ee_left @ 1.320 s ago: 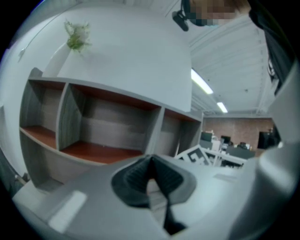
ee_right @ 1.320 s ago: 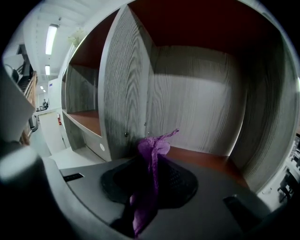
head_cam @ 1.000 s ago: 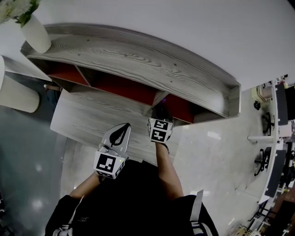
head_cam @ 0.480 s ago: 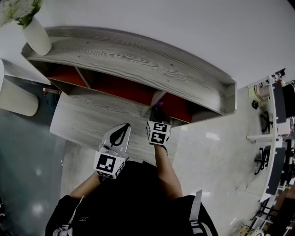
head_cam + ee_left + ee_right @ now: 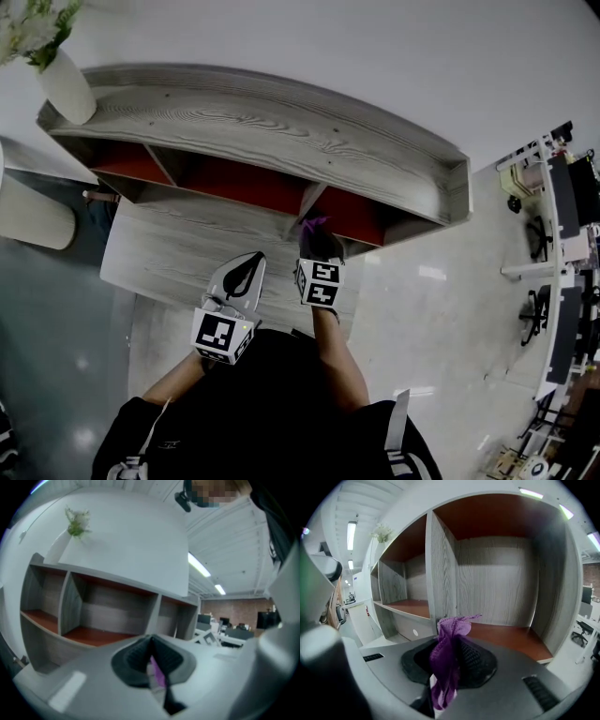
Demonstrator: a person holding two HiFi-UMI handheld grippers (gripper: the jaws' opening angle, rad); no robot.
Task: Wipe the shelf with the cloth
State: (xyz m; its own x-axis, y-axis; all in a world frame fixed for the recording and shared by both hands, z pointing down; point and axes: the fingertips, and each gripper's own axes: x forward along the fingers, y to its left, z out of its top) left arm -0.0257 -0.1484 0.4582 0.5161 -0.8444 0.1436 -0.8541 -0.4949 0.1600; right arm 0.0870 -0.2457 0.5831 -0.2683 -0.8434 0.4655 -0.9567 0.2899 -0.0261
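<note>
Right fingers: pressed together on the purple cloth (image 5: 445, 660), which pokes up past the tips and hangs down between the pads.
Right gripper (image 5: 451, 640): reaches to the front of the shelf (image 5: 497, 581), aimed into its right bay beside the upright divider (image 5: 440, 569).
Cloth: in the right gripper only; from the head view it (image 5: 314, 223) shows just under the shelf's top board, at the mouth of the right bay. Whether it touches the red-brown bay floor cannot be told.
Left fingers: closed tip to tip; a thin purple sliver shows in the gap behind the tips, and what it is cannot be told.
Left gripper (image 5: 150, 641): hangs back from the shelf over a grey wood board (image 5: 169, 248), just beside the right gripper (image 5: 317, 246) and lower in the head view (image 5: 251, 258).
Shelf: grey wood (image 5: 262, 127), three bays with red-brown floors.
Vase (image 5: 66, 84): white, upright on the shelf top's left end, holding flowers (image 5: 33, 28).
</note>
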